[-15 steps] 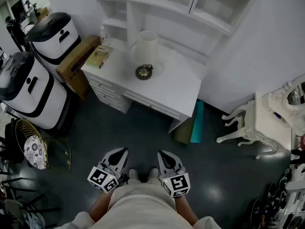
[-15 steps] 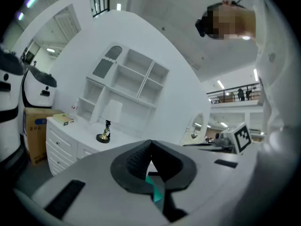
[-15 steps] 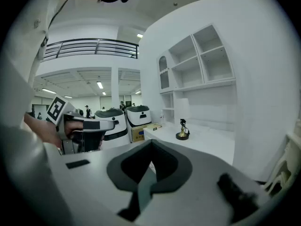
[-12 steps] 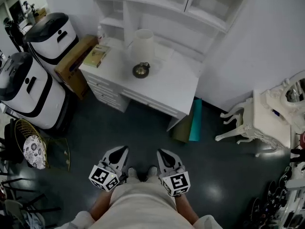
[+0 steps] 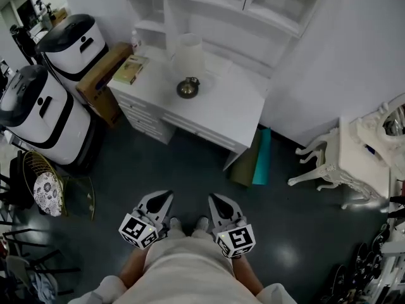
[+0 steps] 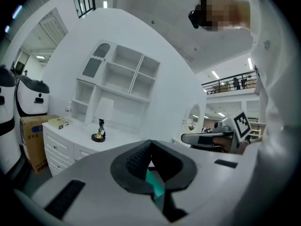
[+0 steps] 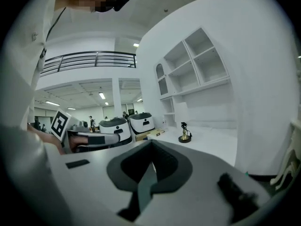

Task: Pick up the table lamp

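Observation:
The table lamp [image 5: 188, 62] stands on the white desk [image 5: 228, 116], with a white shade above a round brass base [image 5: 186, 88]. It is also far off in the left gripper view as the lamp [image 6: 99, 132] and in the right gripper view as the lamp [image 7: 184, 134]. My left gripper [image 5: 158, 201] and right gripper [image 5: 217, 202] are held side by side close to the person's body, well short of the desk, over the dark floor. Both are shut with nothing between the jaws. Their tips point towards the desk.
A shelf unit [image 5: 253, 11] rises behind the desk, and a book [image 5: 131, 69] lies at its left end. Two white-and-black machines [image 5: 41, 109] and a cardboard box [image 5: 101, 75] stand at the left. A teal board [image 5: 261, 160] leans on the desk's right side. An ornate white side table [image 5: 354, 160] is at the right.
The head view has shifted slightly, so the desk sits a little higher in frame. Both grippers stay shut and low by the person's body. The lamp has not moved.

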`<state>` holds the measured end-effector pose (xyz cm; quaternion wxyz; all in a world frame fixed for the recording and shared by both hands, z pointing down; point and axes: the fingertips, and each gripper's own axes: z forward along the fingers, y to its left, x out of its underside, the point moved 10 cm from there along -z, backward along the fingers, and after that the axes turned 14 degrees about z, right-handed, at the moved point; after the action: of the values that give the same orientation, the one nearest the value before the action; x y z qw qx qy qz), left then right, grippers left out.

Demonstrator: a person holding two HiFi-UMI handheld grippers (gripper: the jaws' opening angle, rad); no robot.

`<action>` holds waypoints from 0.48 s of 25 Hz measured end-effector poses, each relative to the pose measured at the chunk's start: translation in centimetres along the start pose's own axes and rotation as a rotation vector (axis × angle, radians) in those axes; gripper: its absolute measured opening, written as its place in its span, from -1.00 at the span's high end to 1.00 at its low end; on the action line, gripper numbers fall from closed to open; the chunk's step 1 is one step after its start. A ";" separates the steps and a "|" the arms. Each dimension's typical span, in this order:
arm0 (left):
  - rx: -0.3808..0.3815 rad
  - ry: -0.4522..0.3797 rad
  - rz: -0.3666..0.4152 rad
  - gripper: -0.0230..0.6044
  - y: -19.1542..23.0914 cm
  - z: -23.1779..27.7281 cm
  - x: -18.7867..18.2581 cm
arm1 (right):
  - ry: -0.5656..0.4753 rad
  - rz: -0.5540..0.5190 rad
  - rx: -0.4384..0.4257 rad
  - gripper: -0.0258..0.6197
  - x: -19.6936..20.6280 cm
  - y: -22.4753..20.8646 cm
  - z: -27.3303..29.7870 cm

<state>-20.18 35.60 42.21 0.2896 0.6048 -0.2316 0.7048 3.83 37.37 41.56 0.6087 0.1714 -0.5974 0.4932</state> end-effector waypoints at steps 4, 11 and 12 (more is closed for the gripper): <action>-0.025 0.004 0.002 0.90 -0.8 0.6 -0.2 | -0.004 -0.019 -0.005 0.89 0.0 -1.1 -0.7; -0.015 0.011 0.002 0.90 -4.1 2.4 0.0 | 0.020 -0.036 -0.025 0.89 0.2 -3.4 -2.3; -0.022 0.017 0.001 0.90 -4.5 2.5 0.0 | 0.028 -0.038 -0.024 0.89 0.3 -3.7 -2.5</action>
<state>-15.23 37.16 42.50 0.2981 0.5952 -0.2372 0.7075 8.16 37.76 42.67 0.6282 0.1683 -0.5913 0.4768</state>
